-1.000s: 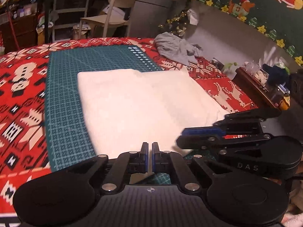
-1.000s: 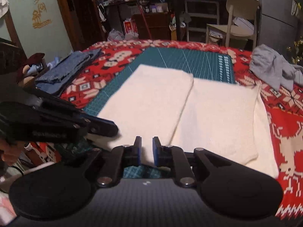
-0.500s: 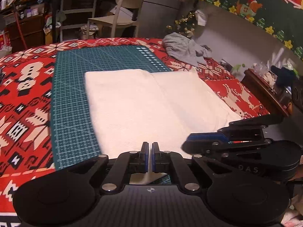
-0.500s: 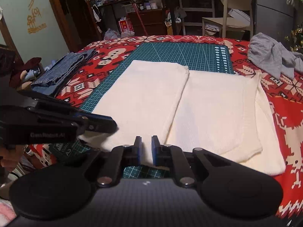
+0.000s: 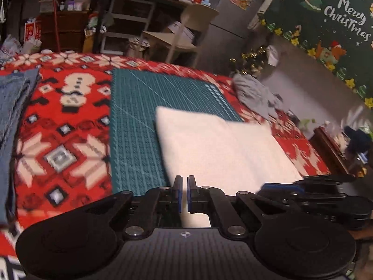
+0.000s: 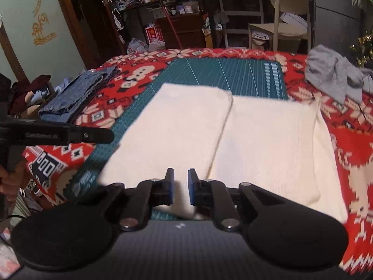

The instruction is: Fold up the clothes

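Our left tool hangs above the near edge of the white garment, its blue-padded fingers pressed almost together, only a sliver of a slot between them. White cloth shows through that slot, but we cannot tell whether the pads pinch it or merely pass over it. Our right tool also sits low over the garment's near edge, with its fingers standing a narrow gap apart; white fabric lies in view between and below them, and again we cannot say that they grip it.

We see the white garment spread flat, partly on the green cutting mat and partly on the red patterned blanket. A long fold line runs from its far edge toward us, where one folded panel lies over the rest, and a further layer peeks out along its right side. From the left wrist view, the right tool appears at the right, just beside the cloth's near corner.

Folded blue denim rests on the blanket to the left of the mat, and a crumpled grey garment lies at the far right. Beyond stand a pale chair and cluttered shelves.
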Motion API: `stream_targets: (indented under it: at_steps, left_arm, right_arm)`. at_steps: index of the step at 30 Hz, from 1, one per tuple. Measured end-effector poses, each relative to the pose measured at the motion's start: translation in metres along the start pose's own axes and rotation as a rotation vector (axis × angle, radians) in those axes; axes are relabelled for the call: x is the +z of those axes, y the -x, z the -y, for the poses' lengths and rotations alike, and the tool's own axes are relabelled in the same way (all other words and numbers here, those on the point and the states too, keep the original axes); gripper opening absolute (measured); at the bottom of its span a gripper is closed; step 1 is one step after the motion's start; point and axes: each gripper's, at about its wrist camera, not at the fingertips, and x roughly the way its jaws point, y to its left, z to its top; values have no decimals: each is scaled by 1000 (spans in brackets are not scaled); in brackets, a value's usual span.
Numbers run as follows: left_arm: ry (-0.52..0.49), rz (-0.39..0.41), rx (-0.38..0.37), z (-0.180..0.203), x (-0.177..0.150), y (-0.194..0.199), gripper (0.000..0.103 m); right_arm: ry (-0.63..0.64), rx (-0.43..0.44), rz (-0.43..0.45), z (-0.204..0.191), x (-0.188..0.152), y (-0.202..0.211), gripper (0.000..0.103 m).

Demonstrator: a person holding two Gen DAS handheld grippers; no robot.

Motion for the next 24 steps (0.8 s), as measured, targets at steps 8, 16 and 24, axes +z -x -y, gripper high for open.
stream_targets:
  at_steps: [8,16,24]
  left_arm:
    - [-62,-14,39,-25,25,-36,2]
    - [-96,-46,30,-36,42,-71,3]
    - [-73,-53,11,-34,45,-78,2]
  right_arm:
    - [51,32,-4,-17,47,-39,14]
    - [75,7,-14,-21,78,-78,14]
    - [57,2,16,-23,91,-109,14]
